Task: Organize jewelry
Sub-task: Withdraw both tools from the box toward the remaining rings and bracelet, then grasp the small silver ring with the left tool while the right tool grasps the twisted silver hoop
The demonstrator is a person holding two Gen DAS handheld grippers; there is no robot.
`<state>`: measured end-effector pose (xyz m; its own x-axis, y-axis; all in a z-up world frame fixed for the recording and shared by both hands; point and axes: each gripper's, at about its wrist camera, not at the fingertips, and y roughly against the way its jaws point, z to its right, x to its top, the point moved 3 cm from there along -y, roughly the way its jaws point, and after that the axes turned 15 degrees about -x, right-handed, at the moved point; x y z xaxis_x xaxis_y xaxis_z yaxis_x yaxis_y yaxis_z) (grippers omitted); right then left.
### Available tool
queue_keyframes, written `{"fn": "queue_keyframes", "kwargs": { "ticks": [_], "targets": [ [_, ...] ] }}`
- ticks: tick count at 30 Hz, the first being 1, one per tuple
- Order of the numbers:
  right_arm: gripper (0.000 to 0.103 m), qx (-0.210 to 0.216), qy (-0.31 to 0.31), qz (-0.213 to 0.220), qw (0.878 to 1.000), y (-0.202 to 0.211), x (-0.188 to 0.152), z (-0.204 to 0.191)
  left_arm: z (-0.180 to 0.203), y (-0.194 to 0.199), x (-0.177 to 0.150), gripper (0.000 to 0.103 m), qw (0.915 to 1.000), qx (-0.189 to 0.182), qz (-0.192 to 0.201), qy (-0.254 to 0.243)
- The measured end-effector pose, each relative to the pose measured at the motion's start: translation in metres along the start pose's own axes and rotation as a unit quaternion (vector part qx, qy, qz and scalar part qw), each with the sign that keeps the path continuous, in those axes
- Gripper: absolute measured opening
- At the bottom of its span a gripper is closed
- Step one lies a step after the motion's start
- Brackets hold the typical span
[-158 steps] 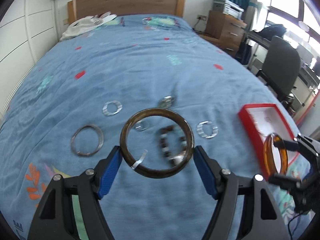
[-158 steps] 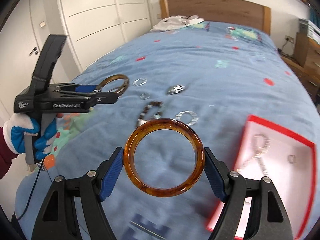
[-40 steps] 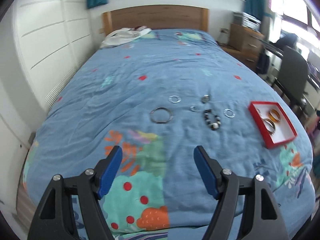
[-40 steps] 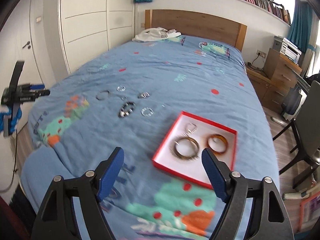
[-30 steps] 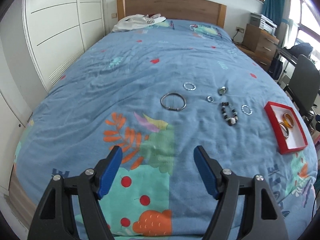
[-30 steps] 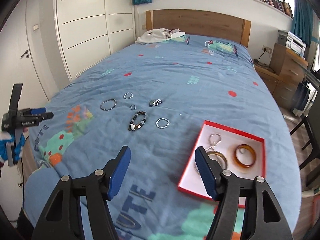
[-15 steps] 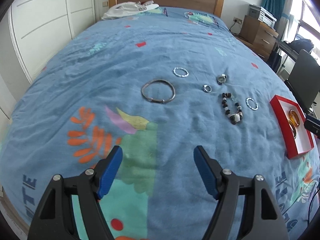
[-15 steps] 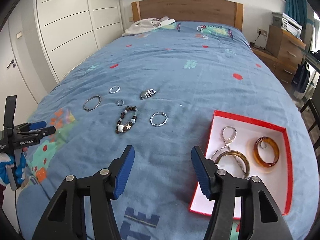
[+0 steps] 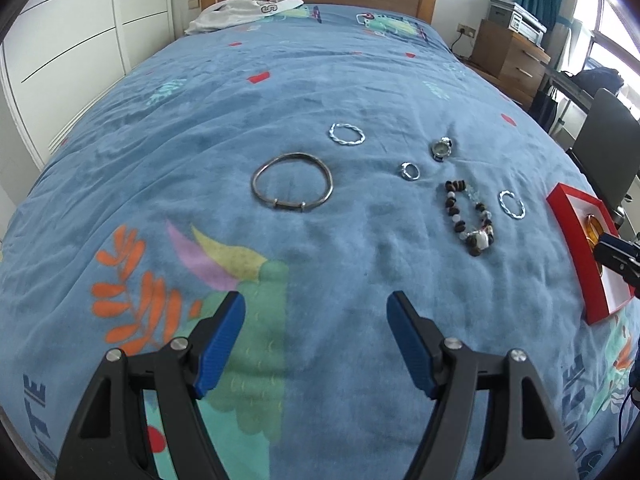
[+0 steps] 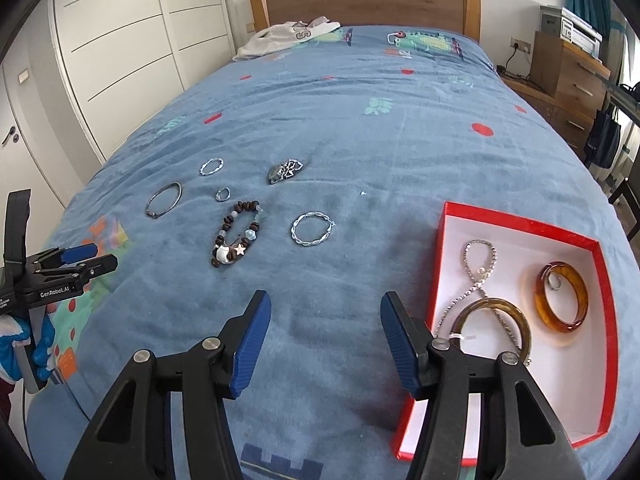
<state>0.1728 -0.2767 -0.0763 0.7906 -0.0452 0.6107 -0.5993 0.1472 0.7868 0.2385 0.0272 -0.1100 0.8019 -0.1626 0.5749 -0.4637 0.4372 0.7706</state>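
Lower foreground, right wrist view: right gripper (image 10: 323, 312), jaws apart and empty after a slight closing, above the blue bedspread (image 10: 360, 140). Lower right: red box (image 10: 520, 222) holding an amber bangle (image 10: 563, 297), a brown bangle (image 10: 496, 320) and a chain. Centre left: beaded bracelet (image 10: 237, 233), twisted hoop (image 10: 313, 229), thin silver bangle (image 10: 164, 199). Left wrist view, bottom: left gripper (image 9: 316, 312), spread wide, grasping nothing.

Bedspread (image 10: 400, 152): blue, with red dots and orange leaf prints. Box (image 10: 520, 222): red rim, white inside. Bangle (image 10: 562, 297): amber; beaded bracelet (image 10: 236, 232): brown and white.
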Motion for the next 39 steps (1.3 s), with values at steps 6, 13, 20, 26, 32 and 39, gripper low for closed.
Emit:
{"fn": "queue_keyframes", "kwargs": {
  "ticks": [6, 13, 20, 26, 32, 39],
  "targets": [
    [0.055, 0.004, 0.003, -0.004, 1.0, -0.014, 0.005, -0.009, 0.008, -0.016, 0.014, 0.071, 0.9998, -0.018, 0.003, -0.013],
    [0.054, 0.012, 0.009, -0.011, 1.0, -0.033, 0.017, -0.023, 0.019, -0.044, 0.04, 0.071, 0.9986, -0.045, 0.001, -0.029],
    [0.054, 0.014, 0.027, -0.026, 0.999, -0.064, 0.034, -0.038, 0.026, -0.081, 0.073, 0.07, 0.997, -0.074, -0.002, -0.02],
    [0.054, 0.014, 0.035, -0.04, 0.998, -0.088, 0.041, -0.04, 0.035, -0.106, 0.088, 0.068, 0.9947, -0.1, -0.012, -0.024],
    [0.051, 0.019, 0.04, -0.047, 0.998, -0.106, 0.048, -0.039, 0.043, -0.131, 0.095, 0.053, 0.9938, -0.102, -0.03, -0.033],
    [0.043, 0.023, 0.046, -0.056, 0.997, -0.119, 0.05, -0.041, 0.051, -0.141, 0.095, 0.019, 0.9925, -0.097, -0.039, -0.062]
  ]
}}
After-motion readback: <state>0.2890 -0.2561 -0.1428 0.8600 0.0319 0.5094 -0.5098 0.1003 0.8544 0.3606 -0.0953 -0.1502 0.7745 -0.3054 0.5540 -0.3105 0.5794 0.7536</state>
